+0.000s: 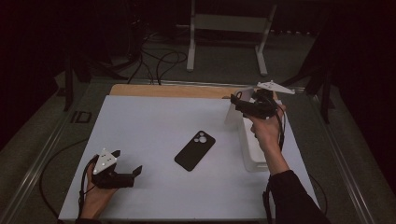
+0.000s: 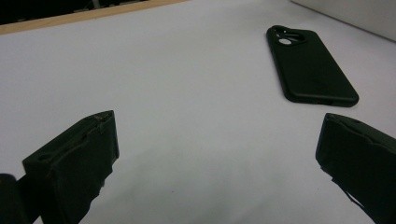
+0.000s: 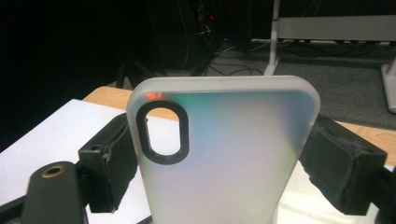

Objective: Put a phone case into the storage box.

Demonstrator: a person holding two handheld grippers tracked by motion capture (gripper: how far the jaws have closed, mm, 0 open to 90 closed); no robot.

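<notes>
Right tongs point(image 1: 236, 103): we hold them raised over the far right of the white surface point(image 1: 154, 121), jaws clamped on the sides of a frosted phone case point(image 3: 224, 154), which stands upright.
Left tongs point(image 1: 127, 164): we rest them low at the near left, jaws wide apart, holding nothing.
Black phone case point(image 1: 194, 150): lying flat mid-surface, camera opening facing up.
White box point(image 1: 253, 149): beneath our right hand.

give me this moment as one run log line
right gripper: shut on translucent phone case, held up over white bin | left gripper: open, low over table | black phone: flat mid-table, untouched
</notes>
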